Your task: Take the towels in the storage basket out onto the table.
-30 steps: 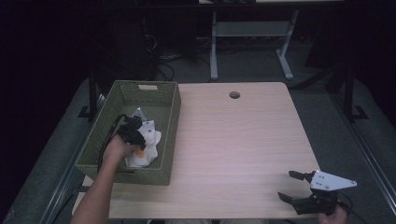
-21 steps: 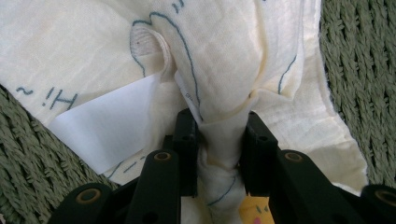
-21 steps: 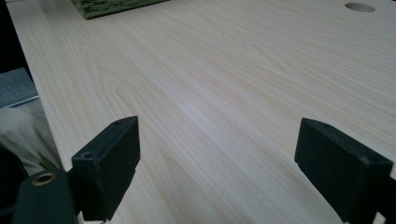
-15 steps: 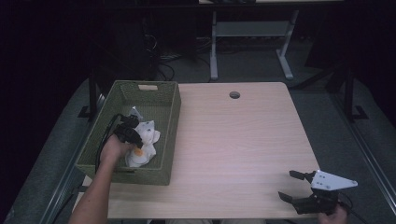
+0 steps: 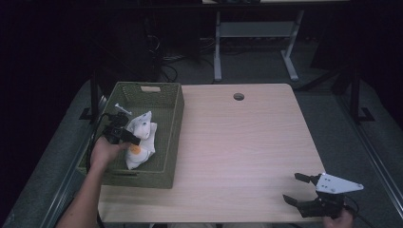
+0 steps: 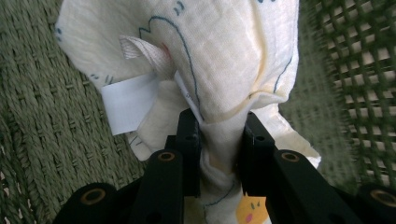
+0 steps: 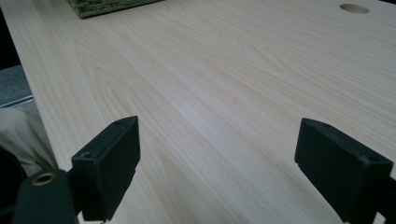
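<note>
Cloth (image 5: 139, 138) sits in green basket (image 5: 168, 102), left of frame, bunched tight between left gripper (image 6: 219, 140) jaws. Lift straight up, clear the rim, avoid snagging weave. Right gripper (image 5: 300, 189) gapes empty, lower right.

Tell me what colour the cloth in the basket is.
Cream cloth with thin blue line drawings and a yellow patch, clearest in the left gripper view.

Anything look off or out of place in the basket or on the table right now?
Nothing stands out. The left gripper is shut on a bunched fold of the cream cloth inside the green basket. The right gripper is open over the bare table.
</note>
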Motion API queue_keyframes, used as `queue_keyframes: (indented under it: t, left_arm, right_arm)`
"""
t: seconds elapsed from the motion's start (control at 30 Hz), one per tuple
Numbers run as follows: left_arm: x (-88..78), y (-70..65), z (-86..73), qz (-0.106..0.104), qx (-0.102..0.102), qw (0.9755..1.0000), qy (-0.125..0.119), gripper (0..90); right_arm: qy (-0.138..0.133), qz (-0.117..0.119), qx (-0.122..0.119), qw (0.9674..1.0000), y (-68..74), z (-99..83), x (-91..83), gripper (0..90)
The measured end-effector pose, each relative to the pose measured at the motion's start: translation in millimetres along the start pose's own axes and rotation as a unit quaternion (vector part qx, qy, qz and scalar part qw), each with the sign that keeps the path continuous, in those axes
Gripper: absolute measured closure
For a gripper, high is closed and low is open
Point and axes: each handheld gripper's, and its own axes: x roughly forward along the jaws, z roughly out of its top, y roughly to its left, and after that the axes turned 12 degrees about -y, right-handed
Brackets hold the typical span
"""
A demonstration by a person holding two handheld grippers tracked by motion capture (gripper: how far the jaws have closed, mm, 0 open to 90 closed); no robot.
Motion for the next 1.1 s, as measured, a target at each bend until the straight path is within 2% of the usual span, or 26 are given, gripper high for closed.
queue_keyframes:
  t: [0.07,0.1,0.17,0.23,0.4,0.53,0.67,0.83,0.93,1.07,1.1]
  left_arm:
    - [-5.9,-0.1,0.0,-0.006,-0.005,0.9998,-0.019,73.3]
    - [-5.9,-0.1,0.0,-0.006,-0.005,0.9998,-0.019,73.3]
    - [-13.1,0.2,0.5,-0.021,-0.011,0.9989,-0.040,73.3]
    - [-15.8,-0.3,0.8,-0.037,-0.020,0.9978,-0.050,73.3]
    - [-21.0,-1.3,1.9,-0.058,-0.032,0.9954,-0.069,73.3]
    - [-23.6,-2.5,1.9,-0.056,-0.025,0.9956,-0.072,73.2]
    - [-28.3,-1.8,1.0,-0.065,-0.031,0.9939,-0.083,73.2]
    - [-33.9,-0.5,-0.1,-0.080,-0.044,0.9907,-0.100,73.2]
    - [-36.5,0.1,-0.6,-0.080,-0.037,0.9908,-0.102,73.2]
    - [-39.6,1.3,-1.4,-0.084,-0.039,0.9898,-0.108,73.2]
    - [-40.2,1.3,-1.8,-0.086,-0.044,0.9888,-0.113,73.2]
  right_arm:
    - [-0.001,-0.001,0.000,1.0000,0.1,0.2,0.1,13.8]
    - [-0.001,-0.001,0.001,1.0000,0.2,0.2,0.0,13.8]
    - [-0.001,-0.001,0.002,1.0000,0.4,0.2,-0.2,13.8]
    - [-0.002,-0.001,0.001,1.0000,0.3,0.3,-0.3,13.8]
    - [-0.003,-0.004,0.003,1.0000,0.3,0.7,-1.1,13.8]
    - [-0.004,-0.005,0.003,1.0000,0.3,0.8,-1.6,13.8]
    - [-0.007,-0.005,0.000,1.0000,-0.3,1.0,-1.8,13.8]
    - [-0.008,-0.005,0.001,1.0000,-0.3,1.1,-1.8,13.8]
    - [-0.009,-0.006,0.001,0.9999,-0.2,1.4,-2.1,13.8]
    - [-0.009,-0.006,0.002,0.9999,-0.3,1.3,-2.3,13.8]
    - [-0.010,-0.006,0.001,0.9999,-0.5,1.3,-2.2,13.8]
